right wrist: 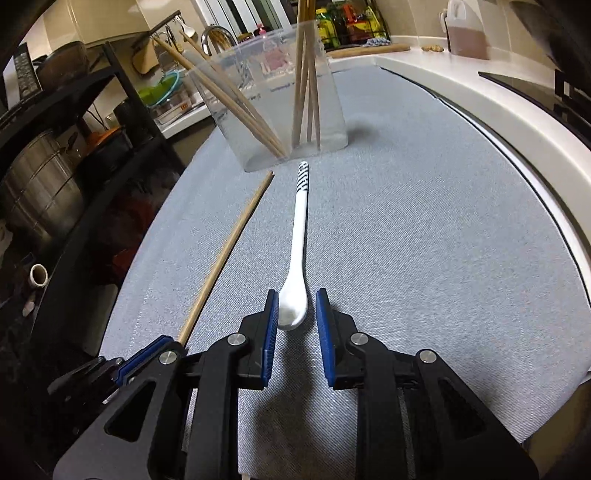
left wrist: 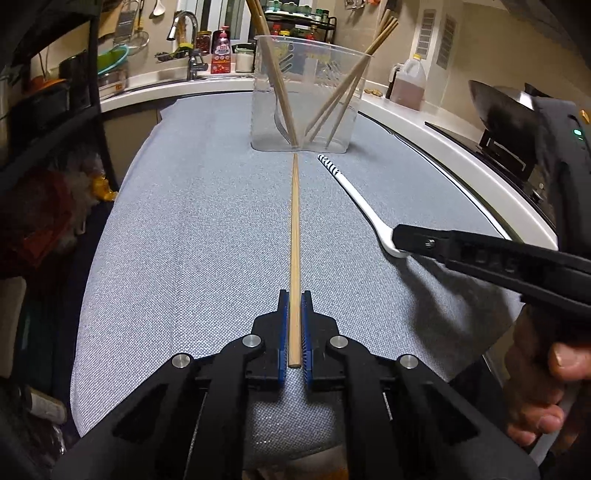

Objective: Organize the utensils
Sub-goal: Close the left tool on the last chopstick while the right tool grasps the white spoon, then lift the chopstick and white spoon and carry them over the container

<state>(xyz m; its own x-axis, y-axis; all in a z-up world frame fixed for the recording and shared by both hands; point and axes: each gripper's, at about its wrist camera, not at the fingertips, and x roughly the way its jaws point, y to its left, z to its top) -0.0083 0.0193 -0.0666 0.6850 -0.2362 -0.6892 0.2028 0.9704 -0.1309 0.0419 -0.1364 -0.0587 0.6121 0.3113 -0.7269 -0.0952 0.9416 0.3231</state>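
Grey cloth (left wrist: 184,221) covers the kitchen counter, bearing one clear plastic container (left wrist: 306,96) with six chopsticks. Left gripper (left wrist: 294,325) clamps a seventh chopstick (left wrist: 294,229) lying flat. Right gripper (right wrist: 293,317), parted, straddles one white spoon (right wrist: 299,236) untouched.

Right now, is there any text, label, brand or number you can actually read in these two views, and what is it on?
None can be read.
Red pouch by the sink: bold label print, too blurred to read.
Bottles on the rack: coloured labels, too small to read.
Oil jug: no label shows.
White spoon handle: black stripes, no lettering.
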